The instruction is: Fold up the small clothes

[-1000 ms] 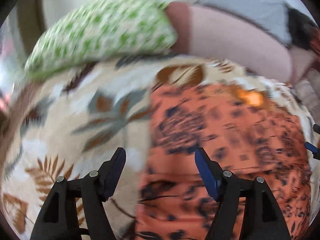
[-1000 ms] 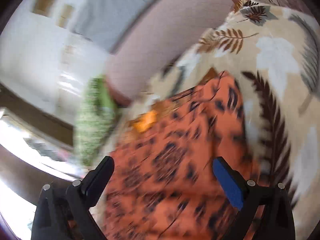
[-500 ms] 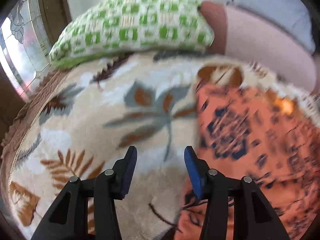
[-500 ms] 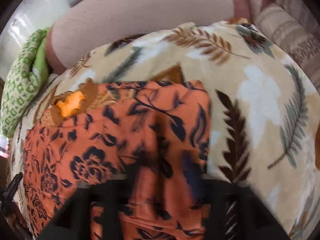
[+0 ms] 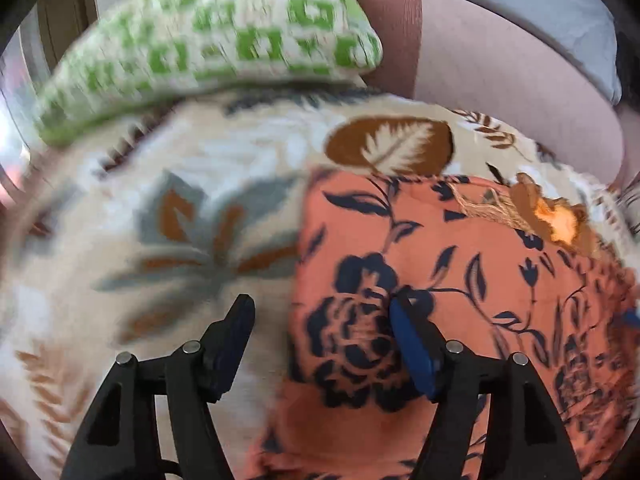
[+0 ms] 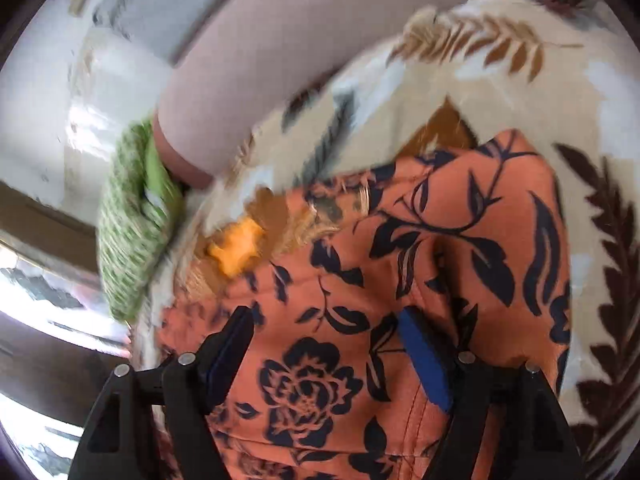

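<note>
Both tongs, left [image 5: 322, 320] and right [image 6: 326, 332], hang apart over the orange floral garment [image 5: 460, 300].
It lies spread on the leaf-patterned blanket [image 5: 180, 220], seemingly barely folded; most folding remains.

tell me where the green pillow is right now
The green pillow lies at the far left end of the leaf-print blanket, against the pink sofa back; the orange garment lies nearer, to its right.
</note>
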Action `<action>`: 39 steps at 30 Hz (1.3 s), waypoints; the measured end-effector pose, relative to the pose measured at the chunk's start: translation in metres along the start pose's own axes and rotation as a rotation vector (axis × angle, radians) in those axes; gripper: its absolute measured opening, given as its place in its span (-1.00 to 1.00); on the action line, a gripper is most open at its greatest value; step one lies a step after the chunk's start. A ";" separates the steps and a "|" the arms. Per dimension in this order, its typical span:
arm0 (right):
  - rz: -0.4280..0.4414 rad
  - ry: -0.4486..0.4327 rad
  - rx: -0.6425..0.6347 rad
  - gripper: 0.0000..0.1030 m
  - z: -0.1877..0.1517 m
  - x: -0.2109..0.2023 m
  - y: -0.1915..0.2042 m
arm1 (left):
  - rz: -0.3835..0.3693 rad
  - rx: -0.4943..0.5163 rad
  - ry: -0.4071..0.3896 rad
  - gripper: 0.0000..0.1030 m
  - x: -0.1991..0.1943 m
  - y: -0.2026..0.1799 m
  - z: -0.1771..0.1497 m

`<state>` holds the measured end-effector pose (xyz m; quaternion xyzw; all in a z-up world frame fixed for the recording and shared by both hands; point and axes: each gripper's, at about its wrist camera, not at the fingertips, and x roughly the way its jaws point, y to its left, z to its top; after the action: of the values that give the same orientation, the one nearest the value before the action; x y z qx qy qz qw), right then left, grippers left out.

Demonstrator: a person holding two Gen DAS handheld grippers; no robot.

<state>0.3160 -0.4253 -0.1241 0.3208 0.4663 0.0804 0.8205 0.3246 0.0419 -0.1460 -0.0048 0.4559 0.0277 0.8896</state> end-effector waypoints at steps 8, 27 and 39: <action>-0.041 0.080 -0.076 0.76 -0.026 0.003 -0.013 | 0.067 0.010 0.036 0.40 0.001 0.018 0.000; -0.011 -0.034 -0.121 0.79 -0.106 -0.135 -0.008 | -0.102 -0.010 -0.062 0.58 -0.130 0.063 -0.083; -0.081 0.078 0.092 0.79 -0.255 -0.207 -0.110 | -0.245 -0.078 0.101 0.58 -0.187 0.098 -0.250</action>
<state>-0.0249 -0.4856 -0.1340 0.3358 0.5136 0.0382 0.7886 0.0073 0.1229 -0.1388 -0.0965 0.4946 -0.0639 0.8614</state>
